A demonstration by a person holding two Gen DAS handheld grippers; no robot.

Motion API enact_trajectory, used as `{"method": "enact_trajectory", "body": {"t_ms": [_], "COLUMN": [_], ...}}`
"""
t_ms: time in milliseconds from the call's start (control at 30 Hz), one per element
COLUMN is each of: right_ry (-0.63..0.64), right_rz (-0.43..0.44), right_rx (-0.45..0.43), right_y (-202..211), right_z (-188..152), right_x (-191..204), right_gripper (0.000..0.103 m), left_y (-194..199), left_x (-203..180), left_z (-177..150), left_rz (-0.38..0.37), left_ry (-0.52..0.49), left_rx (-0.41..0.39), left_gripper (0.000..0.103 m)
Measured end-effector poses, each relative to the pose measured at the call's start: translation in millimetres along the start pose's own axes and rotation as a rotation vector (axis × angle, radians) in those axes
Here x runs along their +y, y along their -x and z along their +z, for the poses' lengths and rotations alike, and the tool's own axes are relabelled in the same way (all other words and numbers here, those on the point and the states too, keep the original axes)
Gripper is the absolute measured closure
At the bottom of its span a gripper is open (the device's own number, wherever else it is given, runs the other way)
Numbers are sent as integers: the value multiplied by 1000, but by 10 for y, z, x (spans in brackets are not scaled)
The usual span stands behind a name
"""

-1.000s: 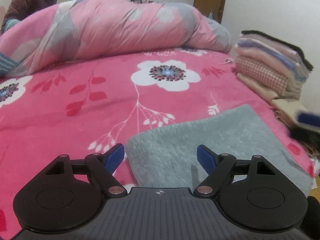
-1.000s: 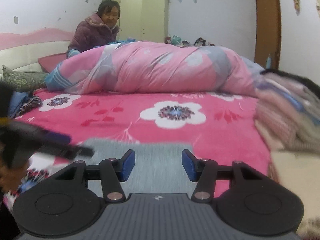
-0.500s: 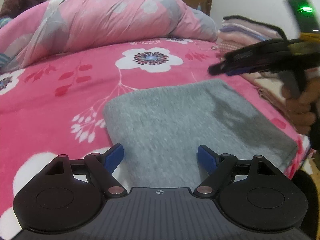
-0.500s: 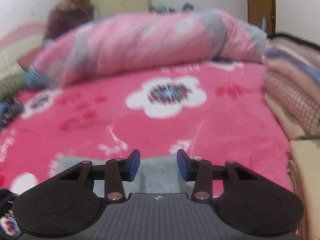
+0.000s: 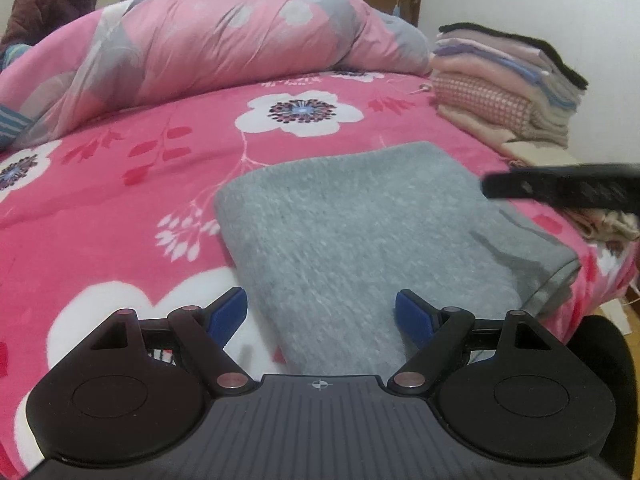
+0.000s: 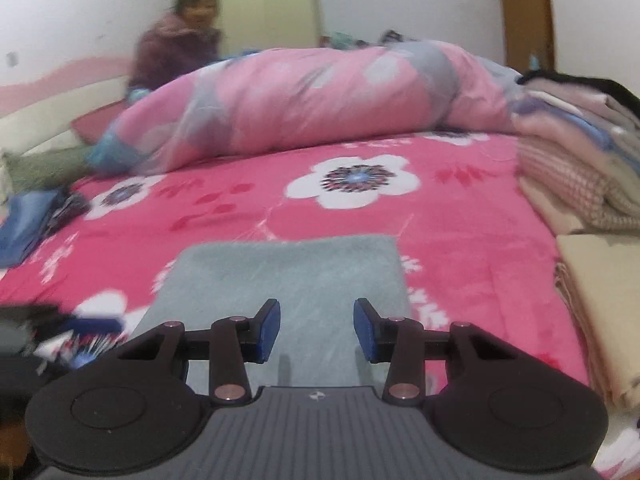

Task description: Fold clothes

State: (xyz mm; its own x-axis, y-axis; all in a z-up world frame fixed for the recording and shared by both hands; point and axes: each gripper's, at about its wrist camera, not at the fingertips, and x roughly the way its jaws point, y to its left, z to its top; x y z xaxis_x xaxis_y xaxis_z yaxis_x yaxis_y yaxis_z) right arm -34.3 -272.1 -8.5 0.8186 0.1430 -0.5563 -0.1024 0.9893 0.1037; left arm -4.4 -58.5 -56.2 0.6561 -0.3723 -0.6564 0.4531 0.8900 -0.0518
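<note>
both claws hover with nothing between their pads: left gripper (image 5: 321,314) spread wide, right gripper (image 6: 316,330) about half apart. folded grey garment (image 5: 372,240) lies flat on the pink bedspread (image 5: 120,208), just ahead and beneath both.

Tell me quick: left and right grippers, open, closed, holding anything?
Left gripper: open wide, holding nothing, above the folded grey garment.
Right gripper: open, narrower gap, holding nothing.
</note>
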Motion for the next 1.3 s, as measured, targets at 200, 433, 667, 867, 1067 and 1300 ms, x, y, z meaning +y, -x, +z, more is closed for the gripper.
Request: {"method": "enact_trajectory", "body": {"t_ms": [200,433,667,867,1067,1300], "right_ry": [8,49,34,40,6,27], "right_rz": [-58,4,10,30,10,4], "right_rx": [27,-38,-116,-118,-59,-55], "right_y": [115,333,492,395,269,154], "right_z": [-269,-453,-393,-408,-451,-376], "right_x": [-55,-31,-65,-52,-99,-87], "right_gripper": [59,59,59,59,59,59], "left_y": [-9,-16,50,-10,-125,-132], "left_x": [-86,-229,-312,-347,-326,-296], "left_z": [2,79,207,277,213,196], "left_rz": [51,128,192,230,222,214], "left_ry": [-22,-63,-87,-98,-85,-66], "left_rx": [24,57,44,35,74,72], "left_gripper": [19,17,16,13,12,10]}}
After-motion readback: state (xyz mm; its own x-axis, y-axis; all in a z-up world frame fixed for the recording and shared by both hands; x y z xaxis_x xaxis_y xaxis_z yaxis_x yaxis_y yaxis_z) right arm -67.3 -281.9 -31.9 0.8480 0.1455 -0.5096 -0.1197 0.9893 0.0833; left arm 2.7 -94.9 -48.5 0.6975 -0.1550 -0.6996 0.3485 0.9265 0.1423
